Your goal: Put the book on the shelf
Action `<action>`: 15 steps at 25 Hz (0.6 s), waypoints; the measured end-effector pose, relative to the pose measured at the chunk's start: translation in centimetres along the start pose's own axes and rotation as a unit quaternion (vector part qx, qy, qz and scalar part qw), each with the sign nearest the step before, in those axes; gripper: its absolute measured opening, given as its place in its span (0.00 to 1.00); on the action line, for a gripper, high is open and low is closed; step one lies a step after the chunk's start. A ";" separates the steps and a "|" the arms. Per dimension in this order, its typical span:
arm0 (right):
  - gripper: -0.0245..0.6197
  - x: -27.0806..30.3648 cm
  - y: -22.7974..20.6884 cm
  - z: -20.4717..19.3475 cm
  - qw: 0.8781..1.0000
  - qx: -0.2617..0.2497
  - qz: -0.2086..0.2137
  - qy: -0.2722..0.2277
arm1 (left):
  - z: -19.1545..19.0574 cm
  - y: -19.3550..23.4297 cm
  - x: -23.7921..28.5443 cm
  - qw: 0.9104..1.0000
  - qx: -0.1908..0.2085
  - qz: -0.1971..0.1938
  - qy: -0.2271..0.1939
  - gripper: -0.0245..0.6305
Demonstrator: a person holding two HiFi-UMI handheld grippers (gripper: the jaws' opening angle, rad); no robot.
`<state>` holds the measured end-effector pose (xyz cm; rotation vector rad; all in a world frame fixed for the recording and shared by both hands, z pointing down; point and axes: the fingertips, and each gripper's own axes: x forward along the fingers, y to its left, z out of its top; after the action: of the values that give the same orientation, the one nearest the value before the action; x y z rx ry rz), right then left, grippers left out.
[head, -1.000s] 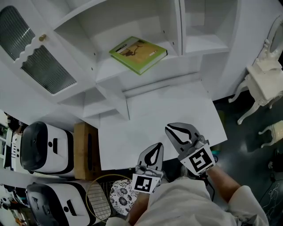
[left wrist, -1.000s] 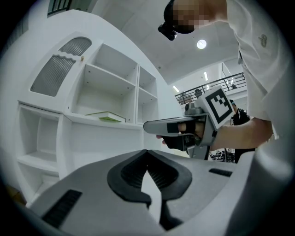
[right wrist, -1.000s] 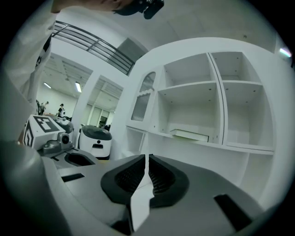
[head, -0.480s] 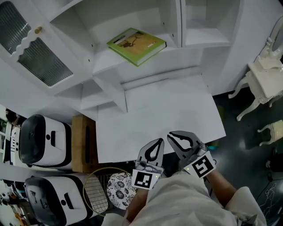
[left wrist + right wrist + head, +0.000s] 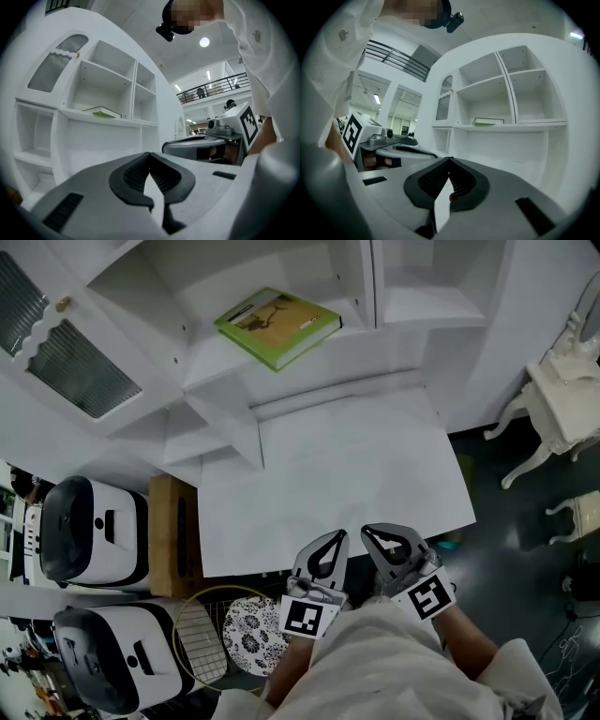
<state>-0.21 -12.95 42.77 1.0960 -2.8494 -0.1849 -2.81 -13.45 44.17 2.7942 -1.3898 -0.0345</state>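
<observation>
Head view: both claws sit low in the picture at the near edge of the white desk top [image 5: 356, 474], well away from the shelves.
Book [image 5: 277, 326]: already up on the shelf board [image 5: 309, 362] of the white cabinet, lying flat with its green cover up. It's toward the right end of the wide compartment, near the upright divider [image 5: 368, 287], with one corner close to the board's front edge.
Left gripper [image 5: 336, 540]: tips pressed together, nothing pinched. Its own view is pretty clear on that, the ribbed pads [image 5: 136, 174] meet at the tip [image 5: 150, 154] with only bare desk behind them.
Right gripper [image 5: 371, 532]: same deal, squeezed closed and empty. In the right gripper view the tips touch [image 5: 450, 159] and nothing sits in between.
Spacing: the two claws are side by side, near each other but not touching. Each one shows up at the edge of the other's camera.
Marker cubes: one on each claw, left [image 5: 305, 617] and right [image 5: 429, 598], just in front of the person's pale sleeves.
Book from the claws: a thin green slab on the board in the left gripper view [image 5: 101, 111] and the right gripper view [image 5: 489, 121], clear of both claws.
Off the desk, left side: two white-and-black machines [image 5: 89, 545], a wooden box [image 5: 173, 535], a wire basket [image 5: 202, 638].
Right side: a white chair [image 5: 562, 418] on the dark floor.
</observation>
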 end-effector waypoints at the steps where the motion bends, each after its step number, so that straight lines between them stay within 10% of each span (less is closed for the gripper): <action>1: 0.06 -0.2 -0.1 -0.1 1.000 0.003 0.000 -0.002 | -0.1 -0.2 0.1 1.000 -0.001 0.000 0.001 0.04; 15: 0.06 -2.2 -0.9 -1.3 0.998 0.060 0.015 -0.008 | -1.2 -2.3 0.2 0.999 -0.013 0.036 0.016 0.04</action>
<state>2.18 -12.22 43.87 1.0762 -2.9218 -0.0215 -0.85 -12.18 45.30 2.7079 -1.4709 -0.0060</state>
